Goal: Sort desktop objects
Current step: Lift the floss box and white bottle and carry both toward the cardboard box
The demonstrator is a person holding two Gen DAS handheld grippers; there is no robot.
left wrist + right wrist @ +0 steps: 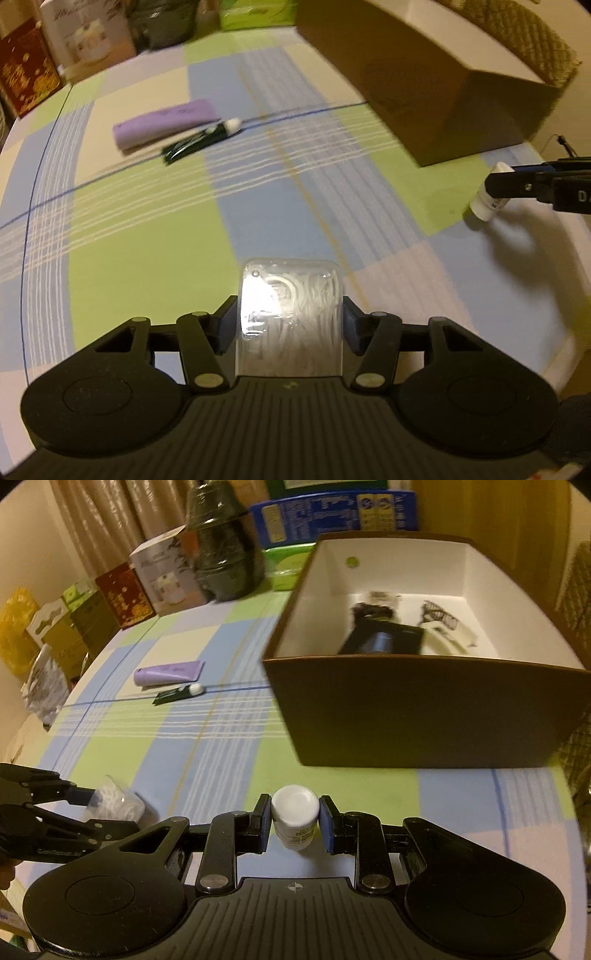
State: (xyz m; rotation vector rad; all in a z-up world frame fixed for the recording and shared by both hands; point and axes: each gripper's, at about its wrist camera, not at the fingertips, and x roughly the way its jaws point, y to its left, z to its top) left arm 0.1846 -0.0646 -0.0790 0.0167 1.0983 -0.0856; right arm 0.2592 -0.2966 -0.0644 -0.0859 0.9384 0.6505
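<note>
My left gripper (290,314) is shut on a clear plastic box of white cotton swabs (291,317), held above the checked tablecloth; it also shows in the right wrist view (110,801). My right gripper (294,821) is shut on a small white bottle (295,816), also seen in the left wrist view (487,201) at the right edge. A brown box (424,716) with a white inside stands ahead of the right gripper and holds several dark and white items (384,638). A purple tube (168,674) and a dark tube with a white cap (179,693) lie on the cloth beyond.
Packages, cartons and a dark wrapped jar (221,542) line the table's far edge. A yellow bag and boxes (22,627) stand at the left. A wicker basket (532,40) sits behind the brown box.
</note>
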